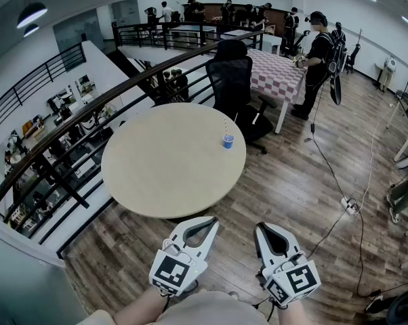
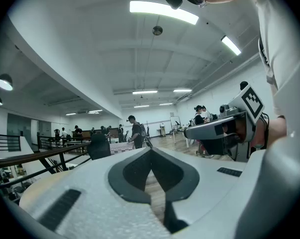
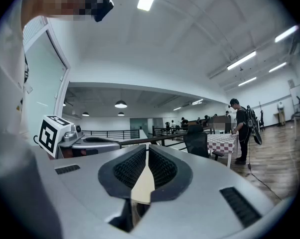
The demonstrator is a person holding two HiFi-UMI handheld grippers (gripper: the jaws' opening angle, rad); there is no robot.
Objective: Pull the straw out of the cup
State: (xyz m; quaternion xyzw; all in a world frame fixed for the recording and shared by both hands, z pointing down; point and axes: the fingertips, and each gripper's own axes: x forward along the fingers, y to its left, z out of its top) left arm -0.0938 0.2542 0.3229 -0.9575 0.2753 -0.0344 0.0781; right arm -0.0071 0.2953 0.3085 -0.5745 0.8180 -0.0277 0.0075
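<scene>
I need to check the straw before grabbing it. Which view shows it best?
The head view: the straw stands in the blue cup on the round table. Neither gripper view shows it.

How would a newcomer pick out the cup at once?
Find the round beige table by the dark railing. Near its far right edge, before the black office chair, stands a small blue cup holding a straw, the only item on that tabletop.
</scene>
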